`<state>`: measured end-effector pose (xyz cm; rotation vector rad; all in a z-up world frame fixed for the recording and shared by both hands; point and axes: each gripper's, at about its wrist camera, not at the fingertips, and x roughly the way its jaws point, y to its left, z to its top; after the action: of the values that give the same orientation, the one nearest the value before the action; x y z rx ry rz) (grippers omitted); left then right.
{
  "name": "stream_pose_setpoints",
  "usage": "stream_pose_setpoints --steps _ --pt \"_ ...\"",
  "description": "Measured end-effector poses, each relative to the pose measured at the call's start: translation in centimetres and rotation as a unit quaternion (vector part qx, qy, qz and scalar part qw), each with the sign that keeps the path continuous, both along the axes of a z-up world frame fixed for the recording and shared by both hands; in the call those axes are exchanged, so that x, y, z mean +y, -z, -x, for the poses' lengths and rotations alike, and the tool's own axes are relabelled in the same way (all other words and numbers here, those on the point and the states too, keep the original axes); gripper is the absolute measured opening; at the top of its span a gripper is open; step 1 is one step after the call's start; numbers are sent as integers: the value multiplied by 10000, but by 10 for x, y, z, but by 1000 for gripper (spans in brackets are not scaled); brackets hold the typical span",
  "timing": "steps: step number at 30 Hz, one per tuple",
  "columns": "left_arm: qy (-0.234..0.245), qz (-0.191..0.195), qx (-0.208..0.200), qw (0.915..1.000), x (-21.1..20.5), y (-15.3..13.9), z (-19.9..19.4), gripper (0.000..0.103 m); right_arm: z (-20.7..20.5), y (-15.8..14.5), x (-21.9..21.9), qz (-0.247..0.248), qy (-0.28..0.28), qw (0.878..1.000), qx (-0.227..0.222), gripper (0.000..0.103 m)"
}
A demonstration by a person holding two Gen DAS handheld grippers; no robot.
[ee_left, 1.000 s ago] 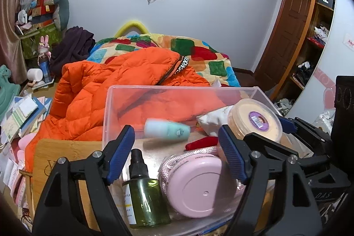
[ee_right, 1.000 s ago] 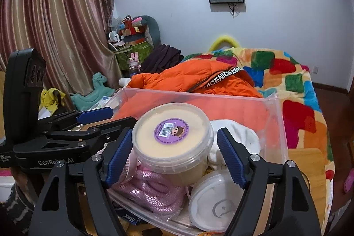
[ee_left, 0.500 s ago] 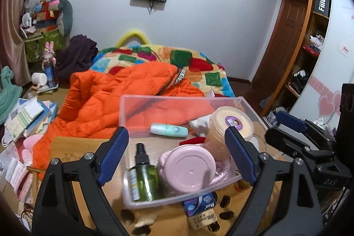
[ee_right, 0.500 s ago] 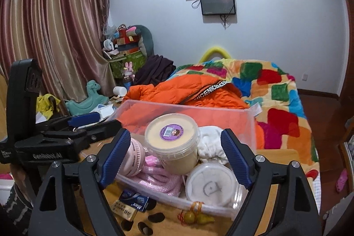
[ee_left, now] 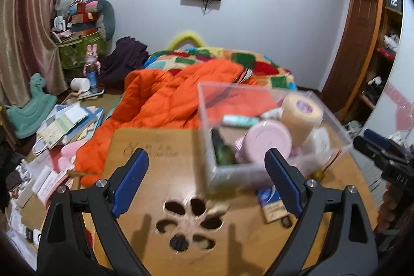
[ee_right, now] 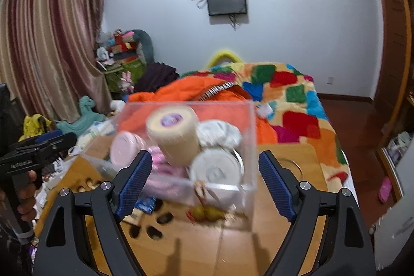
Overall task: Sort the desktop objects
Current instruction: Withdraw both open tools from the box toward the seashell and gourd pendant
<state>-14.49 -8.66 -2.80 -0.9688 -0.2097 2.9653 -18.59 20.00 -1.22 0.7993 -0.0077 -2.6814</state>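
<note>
With the clear bin (ee_right: 234, 146) already packed, we hold the left gripper (ee_left: 207, 183) and right gripper (ee_right: 205, 179) wide and empty, judging the blue packet (ee_left: 271, 201) beside it comes next.

Bare wooden tabletop (ee_left: 160, 167) lies open on the left half, from the flower-shaped cutout (ee_left: 189, 223) back to the orange jacket (ee_left: 165, 105) draped over the far edge. Right half is blocked by the clear plastic box (ee_left: 333, 131), packed with the cream tub (ee_right: 173, 133), pink jar (ee_left: 267, 140), dark bottle (ee_left: 222, 150) and white lidded jar (ee_right: 214, 171). In front of the box, a blue packet (ee_left: 271, 202) and yellow trinket (ee_right: 204, 211) crowd the near strip; the tabletop to the right of the box is bare.
</note>
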Motion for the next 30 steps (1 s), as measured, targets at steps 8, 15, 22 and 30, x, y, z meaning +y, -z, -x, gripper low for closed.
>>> stream_pose_setpoints --steps 8,15,22,30 --pt "-65 -61 -407 9991 -2 36 -6 92 8 45 11 191 176 9959 -863 82" --pt "-93 90 -550 9984 0 54 -8 92 9 63 -13 -169 -55 9950 -987 78" --pt "8 47 -574 9983 3 61 -6 89 21 74 -12 -252 76 9927 -1178 68" --pt "76 280 -712 9970 16 64 2 75 25 80 -20 -384 -95 9901 -1347 58"
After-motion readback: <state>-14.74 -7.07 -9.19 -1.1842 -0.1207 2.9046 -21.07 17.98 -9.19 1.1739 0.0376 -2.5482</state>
